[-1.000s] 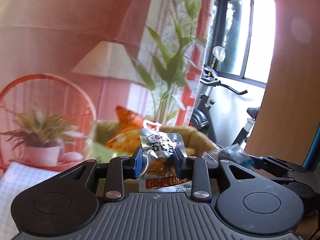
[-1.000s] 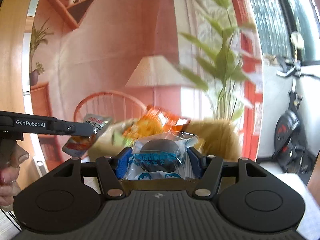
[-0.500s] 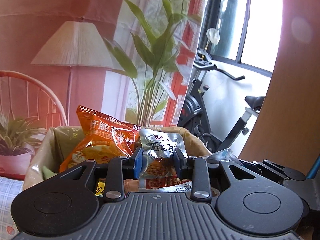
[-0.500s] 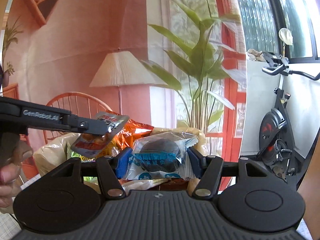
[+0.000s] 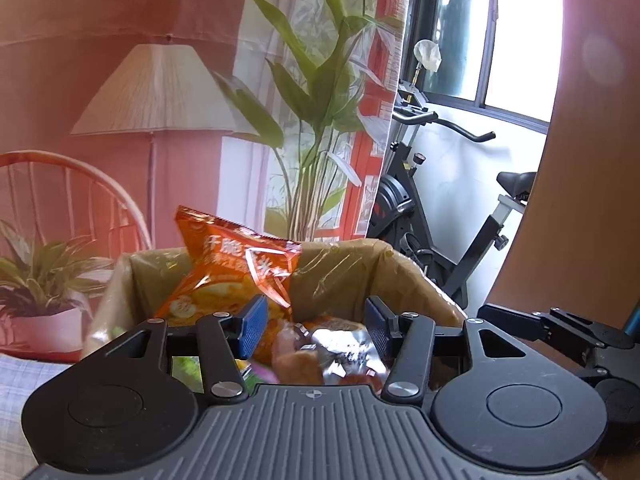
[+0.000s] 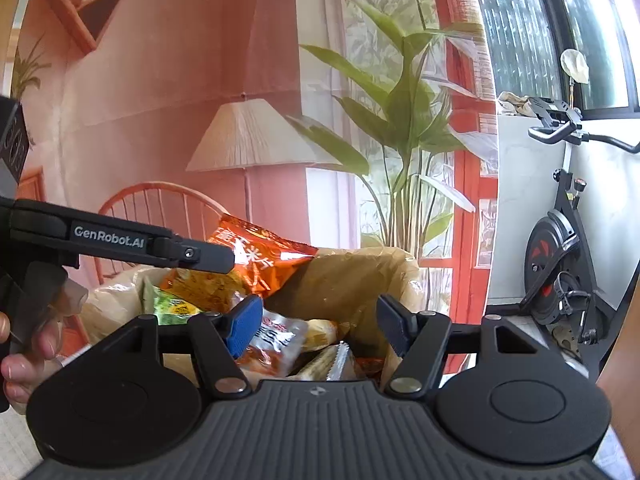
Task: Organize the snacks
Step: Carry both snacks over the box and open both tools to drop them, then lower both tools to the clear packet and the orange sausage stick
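Note:
A brown lined basket (image 5: 404,276) (image 6: 360,276) holds several snack packs. A tall orange chip bag (image 5: 236,272) (image 6: 260,260) stands in it. My left gripper (image 5: 314,320) is open over the basket; a silver foil pack (image 5: 344,356) lies below it among the snacks. My right gripper (image 6: 320,322) is open and empty over the basket; a silver and red pack (image 6: 276,340) and a green pack (image 6: 172,308) lie below. The left gripper's arm (image 6: 120,240) reaches in from the left in the right wrist view.
A printed backdrop with a lamp (image 5: 156,96), chair and plant (image 5: 320,92) hangs behind the basket. An exercise bike (image 5: 440,216) (image 6: 568,264) stands at the right. A checked cloth (image 5: 24,380) covers the table at the lower left.
Both grippers have opened. The silver foil pack dropped from the left gripper and the blue-wrapped snack dropped from the right gripper into the basket. Both grippers came closer over the basket.

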